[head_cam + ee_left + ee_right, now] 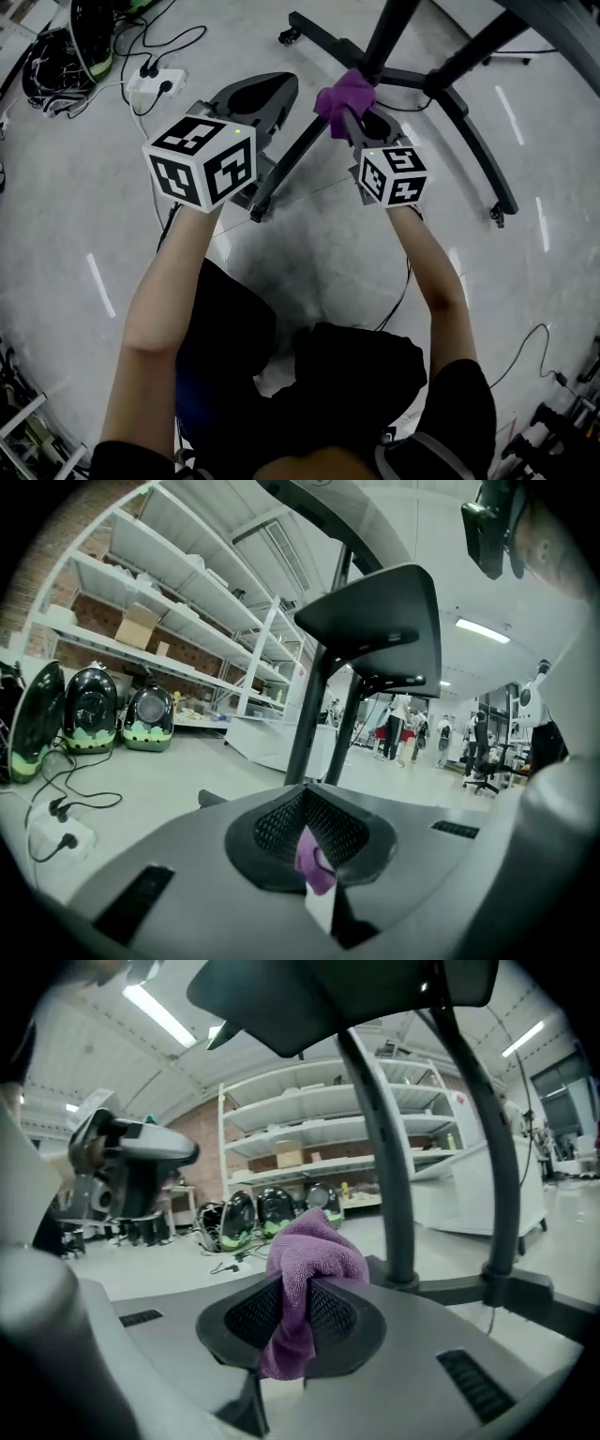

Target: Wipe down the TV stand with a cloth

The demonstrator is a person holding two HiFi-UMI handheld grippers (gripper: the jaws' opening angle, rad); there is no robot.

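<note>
The right gripper (pixel 354 114) is clamping the purple cloth (pixel 343 94) near the black stand's (pixel 389 33) hub; the left gripper (pixel 270 97) is hovering beside it, jaws together. Grey concrete floor (pixel 309 248) is spreading below; shelves (pixel 141 621) are lining the wall.

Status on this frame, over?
Left gripper shut. Right gripper shut on purple microfibre cloth, at base of black metal TV stand. Nothing blocking.

cloth (pixel 314 1260): soft fuzzy fabric | TV stand (pixel 472 141): matt metal | floor (pixel 309 253): smooth, faintly glossy
</note>
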